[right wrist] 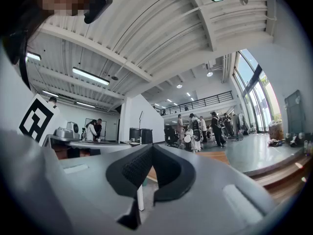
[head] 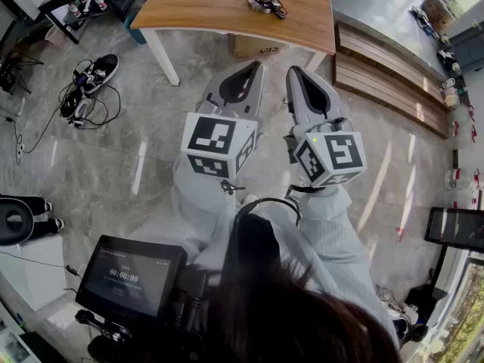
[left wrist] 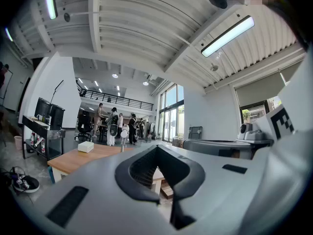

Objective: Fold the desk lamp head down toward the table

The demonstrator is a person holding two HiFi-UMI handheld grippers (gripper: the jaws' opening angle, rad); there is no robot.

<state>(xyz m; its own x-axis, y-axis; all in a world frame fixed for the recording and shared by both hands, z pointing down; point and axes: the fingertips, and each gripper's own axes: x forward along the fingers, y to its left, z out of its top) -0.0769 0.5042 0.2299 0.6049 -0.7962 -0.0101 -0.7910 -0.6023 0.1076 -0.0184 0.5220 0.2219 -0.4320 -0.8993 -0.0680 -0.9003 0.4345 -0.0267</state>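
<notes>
The desk lamp's round base (head: 265, 4) and thin pole stand on the wooden table (head: 197, 6) at the top of the head view; its head is cut off by the frame edge. In the left gripper view the small white lamp (left wrist: 122, 142) stands far off on the table (left wrist: 73, 160). My left gripper (head: 255, 66) and right gripper (head: 294, 71) are held side by side, level, short of the table's near edge. Both are shut with nothing between the jaws. The left gripper (left wrist: 156, 150) and right gripper (right wrist: 149, 148) point into the room.
A white box (left wrist: 85, 147) lies on the table. A cardboard box (head: 257, 46) sits under it. Shoes and cables (head: 92, 82) lie on the floor at left, and wooden planks (head: 386, 74) at right. A screen (head: 132, 276) is near my body. Several people (left wrist: 113, 126) stand far off.
</notes>
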